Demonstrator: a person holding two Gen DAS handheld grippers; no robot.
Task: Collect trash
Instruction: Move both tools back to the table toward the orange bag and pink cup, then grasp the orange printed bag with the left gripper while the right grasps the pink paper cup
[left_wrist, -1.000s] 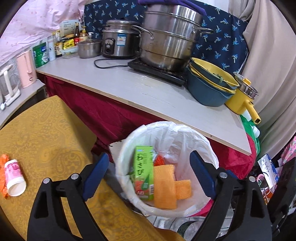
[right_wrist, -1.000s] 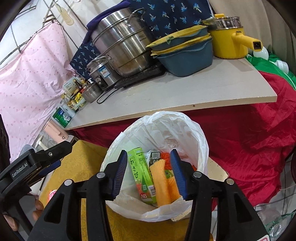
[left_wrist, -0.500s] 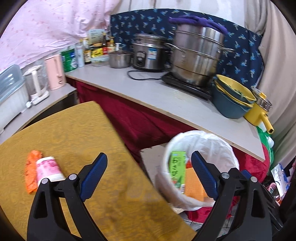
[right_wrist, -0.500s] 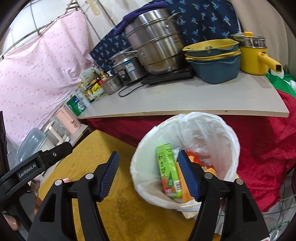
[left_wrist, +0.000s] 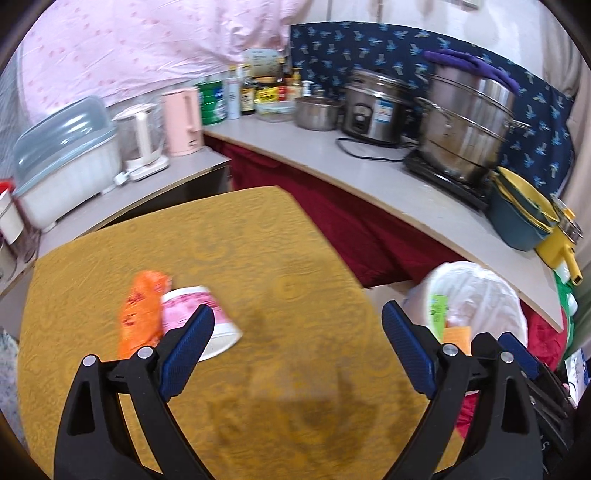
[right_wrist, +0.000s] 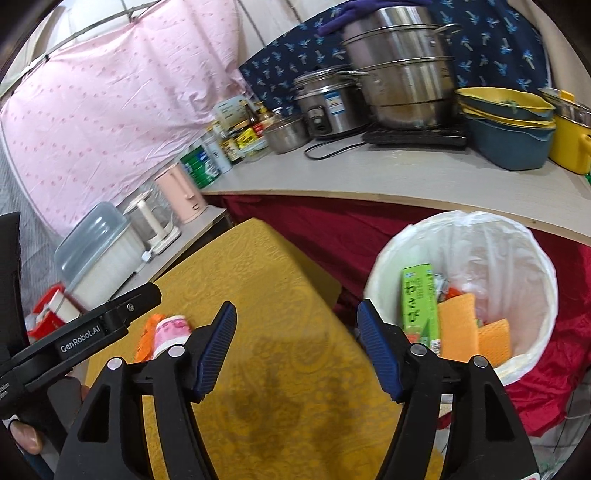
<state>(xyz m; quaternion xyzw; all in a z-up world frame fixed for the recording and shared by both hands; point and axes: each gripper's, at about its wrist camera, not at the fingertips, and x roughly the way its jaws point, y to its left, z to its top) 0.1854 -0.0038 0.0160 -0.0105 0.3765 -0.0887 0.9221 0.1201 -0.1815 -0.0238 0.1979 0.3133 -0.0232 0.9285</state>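
A pink-and-white paper cup (left_wrist: 199, 317) lies on its side on the yellow tablecloth (left_wrist: 258, 240), touching a crumpled orange wrapper (left_wrist: 142, 317). My left gripper (left_wrist: 295, 321) is open and empty above the cloth, with its left fingertip just in front of the cup. My right gripper (right_wrist: 295, 314) is also open and holds nothing. The cup (right_wrist: 171, 330) and wrapper (right_wrist: 147, 332) are to its left, partly hidden by the left gripper's body (right_wrist: 92, 325). The white-lined bin (right_wrist: 461, 229) off the table's right edge holds a green carton (right_wrist: 419, 302) and orange sponges (right_wrist: 458, 328).
A grey counter (left_wrist: 369, 166) curves behind the table and bin, carrying steel pots (left_wrist: 465, 122), a rice cooker, kettles (left_wrist: 181, 122), bottles, stacked blue-and-yellow bowls (right_wrist: 506, 129) and a yellow pot. Red cloth hangs below it. A hand (right_wrist: 26, 435) grips the left tool.
Both views have swung left from over the bin to over the table. The cup and wrapper now sit nearer the middle. The right jaws have spread wider.
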